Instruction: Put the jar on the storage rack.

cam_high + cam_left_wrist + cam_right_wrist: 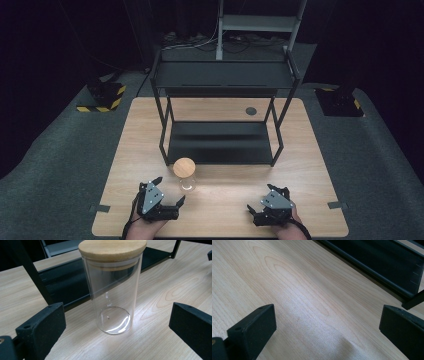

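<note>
The glass jar (pixel 185 176) stood upright on the worktop (pixel 225 205) before the shelf rack (pixel 220 142), just ahead of the wide-open left gripper (pixel 169 191), while the right gripper (pixel 262 202), also open, sat well apart.

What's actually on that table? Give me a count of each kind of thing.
Glass jar with a wooden lid, empty and upright: 1
Black metal shelf rack with two shelves: 1
Hand-held grippers, left gripper and right gripper, both with jaws apart: 2
Total: 4 things on the wooden table
</note>
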Demonstrator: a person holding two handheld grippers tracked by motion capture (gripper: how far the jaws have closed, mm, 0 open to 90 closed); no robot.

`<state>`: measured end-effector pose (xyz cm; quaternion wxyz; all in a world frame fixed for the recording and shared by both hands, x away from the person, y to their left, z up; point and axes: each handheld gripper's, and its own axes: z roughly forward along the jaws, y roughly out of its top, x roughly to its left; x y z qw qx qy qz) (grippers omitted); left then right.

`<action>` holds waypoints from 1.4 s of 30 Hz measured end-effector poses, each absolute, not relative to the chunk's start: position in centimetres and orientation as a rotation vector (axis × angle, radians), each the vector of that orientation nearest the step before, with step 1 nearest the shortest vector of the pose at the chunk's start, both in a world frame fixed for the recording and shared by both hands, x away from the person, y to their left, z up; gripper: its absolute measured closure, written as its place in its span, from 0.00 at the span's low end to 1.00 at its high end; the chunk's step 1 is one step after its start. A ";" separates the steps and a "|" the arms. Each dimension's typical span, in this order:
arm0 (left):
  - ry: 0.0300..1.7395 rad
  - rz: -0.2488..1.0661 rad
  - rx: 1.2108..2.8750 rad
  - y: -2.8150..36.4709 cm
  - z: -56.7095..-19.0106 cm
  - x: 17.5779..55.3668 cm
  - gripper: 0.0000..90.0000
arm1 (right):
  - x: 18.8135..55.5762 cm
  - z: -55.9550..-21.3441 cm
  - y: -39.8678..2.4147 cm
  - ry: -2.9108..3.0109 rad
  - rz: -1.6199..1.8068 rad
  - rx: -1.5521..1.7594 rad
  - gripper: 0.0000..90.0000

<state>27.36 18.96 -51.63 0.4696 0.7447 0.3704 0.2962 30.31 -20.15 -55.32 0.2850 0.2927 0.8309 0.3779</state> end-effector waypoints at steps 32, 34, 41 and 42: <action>0.912 0.682 1.772 18.0 -50.3 29.0 0.01 | 30.4 -55.3 -20.2 2.226 1.020 0.789 0.00; 0.915 0.680 1.769 17.9 -50.4 29.1 0.01 | 30.4 -55.3 -20.2 2.228 1.018 0.789 0.00; 0.921 0.675 1.757 17.6 -50.5 29.6 0.01 | 30.4 -55.3 -20.2 2.227 1.021 0.788 0.00; 0.922 0.679 1.755 17.6 -50.5 29.7 0.01 | 30.4 -55.3 -20.2 2.228 1.021 0.787 0.00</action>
